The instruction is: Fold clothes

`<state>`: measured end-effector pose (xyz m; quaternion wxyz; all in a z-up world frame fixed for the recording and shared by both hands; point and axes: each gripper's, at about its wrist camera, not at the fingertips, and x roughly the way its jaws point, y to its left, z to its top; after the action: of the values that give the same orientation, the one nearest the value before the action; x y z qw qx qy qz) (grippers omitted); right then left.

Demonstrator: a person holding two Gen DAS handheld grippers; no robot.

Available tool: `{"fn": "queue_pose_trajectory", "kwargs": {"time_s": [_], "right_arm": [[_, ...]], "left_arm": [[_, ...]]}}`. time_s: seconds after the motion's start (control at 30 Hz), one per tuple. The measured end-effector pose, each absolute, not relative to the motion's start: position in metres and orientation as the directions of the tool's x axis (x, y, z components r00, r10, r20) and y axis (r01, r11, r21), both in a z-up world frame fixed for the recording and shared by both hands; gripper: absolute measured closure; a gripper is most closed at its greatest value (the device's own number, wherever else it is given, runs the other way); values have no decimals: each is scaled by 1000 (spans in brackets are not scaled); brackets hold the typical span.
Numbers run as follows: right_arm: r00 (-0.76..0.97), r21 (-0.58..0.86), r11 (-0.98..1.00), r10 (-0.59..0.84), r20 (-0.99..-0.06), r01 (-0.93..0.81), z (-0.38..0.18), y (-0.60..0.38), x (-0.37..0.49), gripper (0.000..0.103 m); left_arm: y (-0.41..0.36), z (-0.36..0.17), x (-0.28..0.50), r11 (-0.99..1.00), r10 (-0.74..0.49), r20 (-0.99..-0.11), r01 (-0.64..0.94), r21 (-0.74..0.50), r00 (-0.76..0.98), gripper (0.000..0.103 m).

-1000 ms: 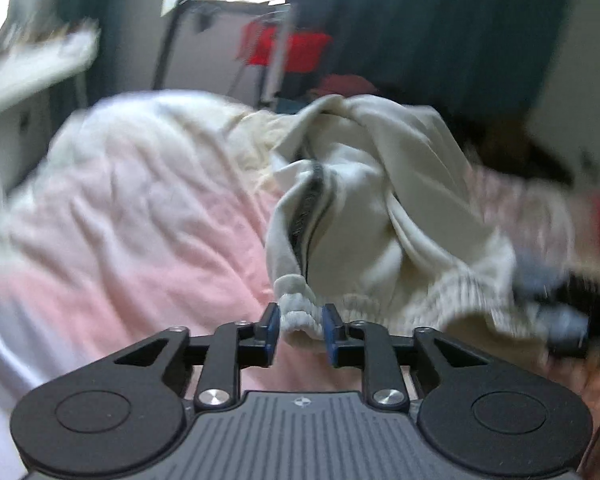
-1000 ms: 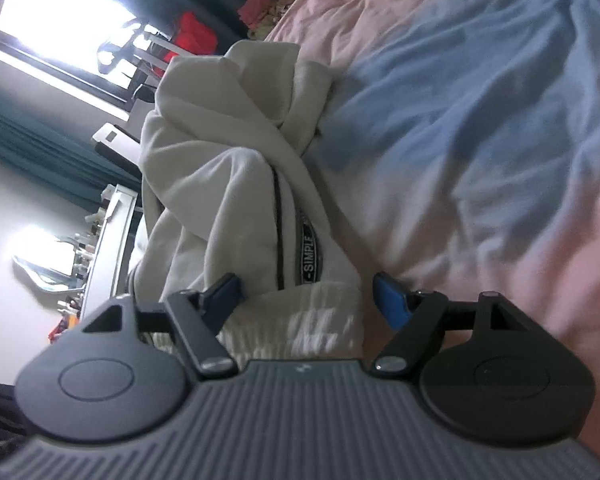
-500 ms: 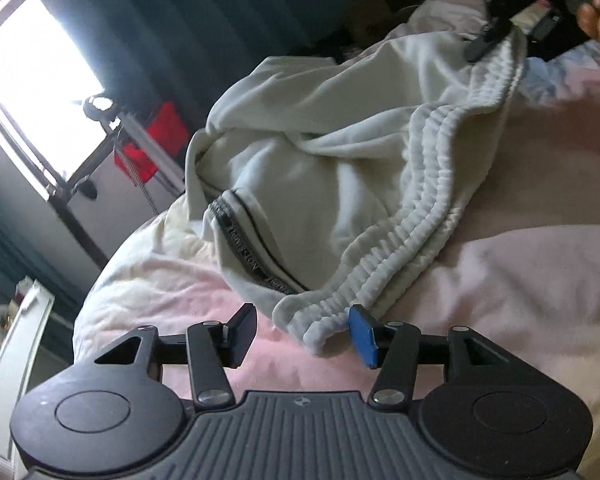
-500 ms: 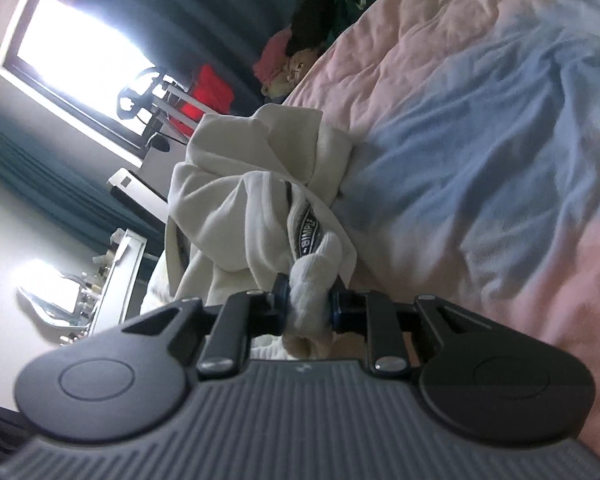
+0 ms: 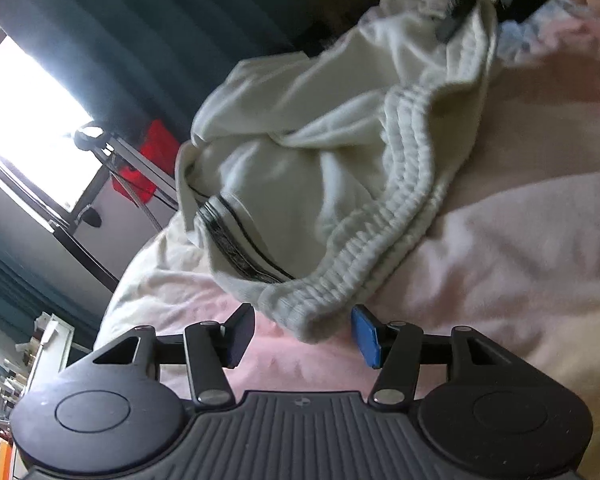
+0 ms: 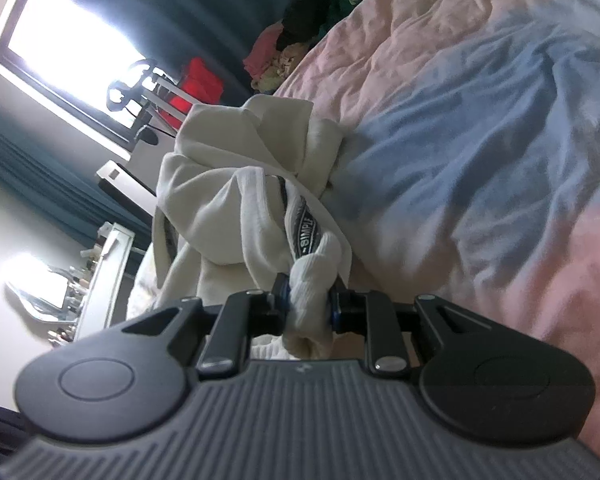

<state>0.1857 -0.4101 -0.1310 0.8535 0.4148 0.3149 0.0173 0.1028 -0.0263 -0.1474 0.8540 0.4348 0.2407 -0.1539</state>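
Left gripper [image 5: 303, 334], clamped on the ribbed waistband a second ago, now stands apart with the cream sweatpants [image 5: 300, 184] just ahead on the pink duvet [image 5: 500, 264], while right gripper [image 6: 307, 303] remains clamped on the waistband's opposite end.

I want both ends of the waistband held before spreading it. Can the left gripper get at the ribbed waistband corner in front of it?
Probably yes: the left gripper is open, with the waistband corner lying between its fingers on the bedspread, nothing in the way.
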Motion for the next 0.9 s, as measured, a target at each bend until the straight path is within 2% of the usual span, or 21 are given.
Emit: {"fn": "queue_pose_trajectory", "kwargs": {"time_s": [0.43, 0.57, 0.67, 0.73, 0.77, 0.87, 0.9], "right_arm": [[793, 699, 674, 280, -541, 239, -131, -405, 182, 80], [789, 706, 664, 284, -544, 248, -133, -406, 181, 80], [789, 700, 672, 282, -546, 244, -132, -405, 180, 80], [788, 693, 680, 281, -548, 240, -131, -403, 180, 80], [788, 690, 684, 280, -548, 237, -131, -402, 179, 80], [788, 688, 690, 285, -545, 226, -129, -400, 178, 80], [788, 689, 689, 289, -543, 223, -129, -400, 178, 80]], "left_arm": [[-32, -152, 102, 529, -6, -501, 428, 733, 865, 47], [-39, -162, 103, 474, 22, -478, 412, 778, 878, 43], [-48, -170, 100, 414, 44, -403, 350, 840, 914, 42], [-57, -175, 96, 379, 48, -309, 269, 885, 950, 51], [-62, -176, 95, 365, 47, -261, 226, 903, 964, 62], [-75, -171, 95, 385, 21, -136, 118, 915, 990, 62], [-76, -176, 96, 351, 23, -143, 125, 928, 990, 62]]}}
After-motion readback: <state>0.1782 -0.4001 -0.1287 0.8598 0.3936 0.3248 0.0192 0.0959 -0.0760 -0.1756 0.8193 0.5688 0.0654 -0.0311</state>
